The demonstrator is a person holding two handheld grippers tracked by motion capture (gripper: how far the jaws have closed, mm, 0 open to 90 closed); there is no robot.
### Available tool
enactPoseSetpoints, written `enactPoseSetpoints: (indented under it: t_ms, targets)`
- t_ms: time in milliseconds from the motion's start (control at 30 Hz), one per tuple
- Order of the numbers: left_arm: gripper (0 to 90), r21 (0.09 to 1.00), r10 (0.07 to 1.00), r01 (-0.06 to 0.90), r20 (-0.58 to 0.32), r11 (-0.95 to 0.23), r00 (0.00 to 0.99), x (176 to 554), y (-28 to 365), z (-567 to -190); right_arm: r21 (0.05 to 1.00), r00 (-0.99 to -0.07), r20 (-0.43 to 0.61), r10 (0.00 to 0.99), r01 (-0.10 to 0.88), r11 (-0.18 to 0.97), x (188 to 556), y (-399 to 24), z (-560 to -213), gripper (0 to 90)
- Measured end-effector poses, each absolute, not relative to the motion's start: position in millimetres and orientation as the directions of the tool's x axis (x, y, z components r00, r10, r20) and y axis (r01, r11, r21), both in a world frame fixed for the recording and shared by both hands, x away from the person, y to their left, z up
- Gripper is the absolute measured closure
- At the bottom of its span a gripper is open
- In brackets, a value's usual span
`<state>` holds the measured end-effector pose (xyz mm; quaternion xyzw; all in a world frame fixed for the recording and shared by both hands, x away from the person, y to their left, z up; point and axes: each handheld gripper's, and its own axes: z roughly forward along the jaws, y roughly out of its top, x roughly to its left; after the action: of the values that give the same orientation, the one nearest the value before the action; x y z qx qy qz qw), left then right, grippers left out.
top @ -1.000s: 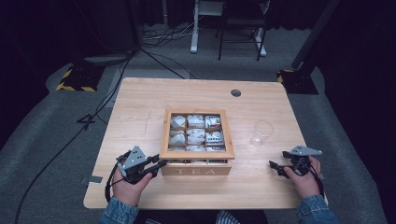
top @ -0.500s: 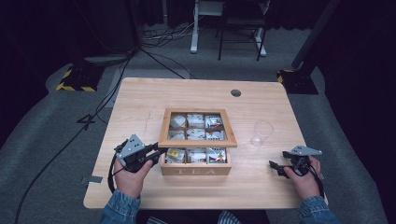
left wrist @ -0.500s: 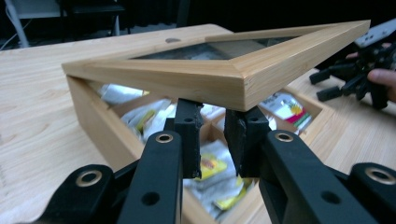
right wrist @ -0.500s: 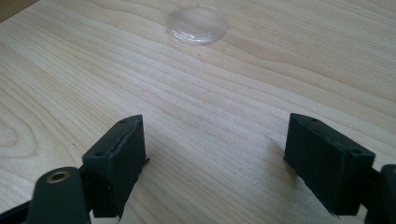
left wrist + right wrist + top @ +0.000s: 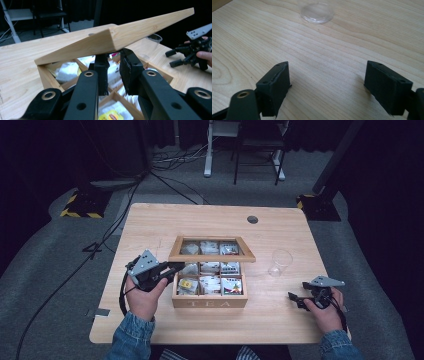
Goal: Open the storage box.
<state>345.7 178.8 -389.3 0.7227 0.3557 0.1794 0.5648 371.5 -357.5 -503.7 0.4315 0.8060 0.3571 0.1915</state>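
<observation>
The left gripper (image 5: pixel 172 268) had its jaws drawn nearly together with nothing clamped between them, their tips tucked under the front-left corner of the tea box lid (image 5: pixel 117 37), propping it partway up. The wooden tea box (image 5: pixel 210 303) sat directly ahead of that gripper, its compartments full of tea bags (image 5: pixel 210 282). The lid looked stiff, light and hinged at the far edge, with a glass pane; its smooth wood could slide off the tips, so the front rail seemed the best place to push. Beyond the box stood a clear plastic cup (image 5: pixel 280 262). The right gripper (image 5: pixel 327 82) rested on the table (image 5: pixel 280 320) with jaws spread wide, holding nothing, the cup ahead of it.
</observation>
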Motion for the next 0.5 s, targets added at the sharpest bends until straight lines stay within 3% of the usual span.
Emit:
enactPoseSetpoints:
  t_ms: [500]
  targets:
    - [76.1, 0.957, 0.770, 0.276, -0.106, -0.094, 0.630, 355, 181, -369, 0.741, -0.554, -0.001, 0.832, 0.559, 0.373, 371, -357, -504, 20.6]
